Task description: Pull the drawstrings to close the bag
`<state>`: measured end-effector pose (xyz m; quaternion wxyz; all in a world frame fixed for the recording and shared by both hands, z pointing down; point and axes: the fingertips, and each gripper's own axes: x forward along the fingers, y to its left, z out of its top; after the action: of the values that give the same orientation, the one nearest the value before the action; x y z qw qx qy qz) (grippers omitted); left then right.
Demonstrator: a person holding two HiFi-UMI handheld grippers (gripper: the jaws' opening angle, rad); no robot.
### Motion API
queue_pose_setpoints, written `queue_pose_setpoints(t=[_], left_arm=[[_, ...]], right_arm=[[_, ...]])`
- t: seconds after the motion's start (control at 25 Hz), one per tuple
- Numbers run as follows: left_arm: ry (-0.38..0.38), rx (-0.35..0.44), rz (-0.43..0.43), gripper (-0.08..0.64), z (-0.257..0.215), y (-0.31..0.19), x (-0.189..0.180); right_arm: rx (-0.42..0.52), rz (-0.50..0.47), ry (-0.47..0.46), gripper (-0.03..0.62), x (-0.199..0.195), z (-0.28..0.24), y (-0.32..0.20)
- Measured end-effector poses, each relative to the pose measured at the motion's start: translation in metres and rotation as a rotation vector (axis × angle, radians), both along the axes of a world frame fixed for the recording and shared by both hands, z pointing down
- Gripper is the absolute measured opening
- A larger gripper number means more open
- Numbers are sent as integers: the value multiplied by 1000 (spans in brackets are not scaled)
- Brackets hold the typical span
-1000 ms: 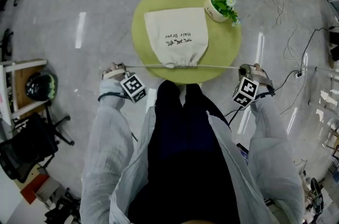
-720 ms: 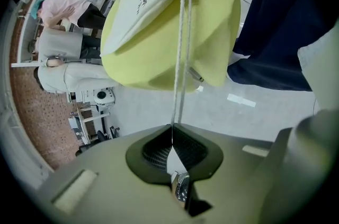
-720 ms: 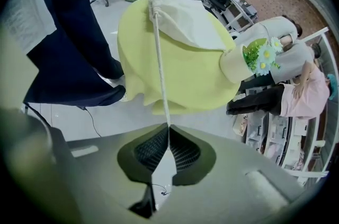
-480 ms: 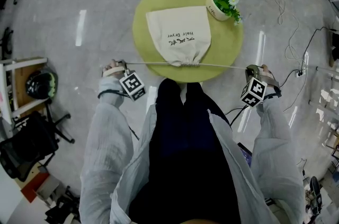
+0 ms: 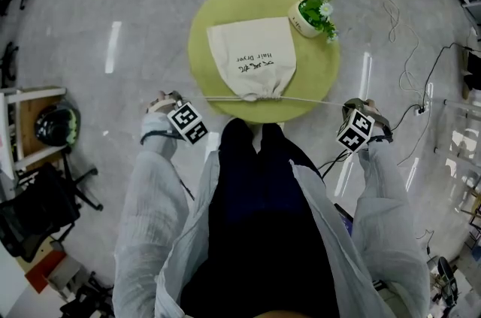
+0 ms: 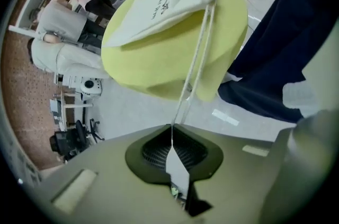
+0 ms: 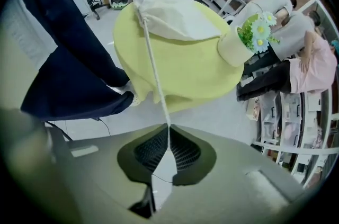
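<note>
The left gripper (image 5: 174, 103) is clamped on the left cord (image 5: 218, 98) and held out past the near-left edge of the table (image 5: 207, 8), so the cord runs taut and cinches the bag. The bag (image 5: 252, 57) lies flat mid-table with its neck (image 5: 259, 92) gathered at the near edge; its contents are hidden. The pot (image 5: 299, 19) at far right holds a plant (image 5: 319, 1). The right gripper (image 5: 352, 110) pinches the right cord (image 5: 319, 101) and pulls it the opposite way.

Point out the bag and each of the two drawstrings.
bag (image 5: 252, 61), head view, middle of the cloth body.
left drawstring (image 5: 214, 98), head view, taut span left of the bag's neck.
right drawstring (image 5: 316, 101), head view, taut span right of the neck.
</note>
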<state>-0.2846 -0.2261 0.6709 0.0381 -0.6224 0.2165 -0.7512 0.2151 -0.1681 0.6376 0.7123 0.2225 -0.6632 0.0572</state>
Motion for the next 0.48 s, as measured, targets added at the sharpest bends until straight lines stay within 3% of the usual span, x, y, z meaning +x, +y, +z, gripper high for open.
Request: queue_pose_setpoints(t=[0.12, 0.24, 0.48], left_arm=[[69, -37, -63, 28, -9, 1, 4], [151, -56, -71, 28, -22, 0, 17], [437, -126, -174, 28, -55, -2, 63]], right_arm=[[-11, -3, -32, 14, -7, -5, 1], [9, 52, -111, 14, -16, -14, -3], [79, 176, -347, 14, -59, -47, -28]])
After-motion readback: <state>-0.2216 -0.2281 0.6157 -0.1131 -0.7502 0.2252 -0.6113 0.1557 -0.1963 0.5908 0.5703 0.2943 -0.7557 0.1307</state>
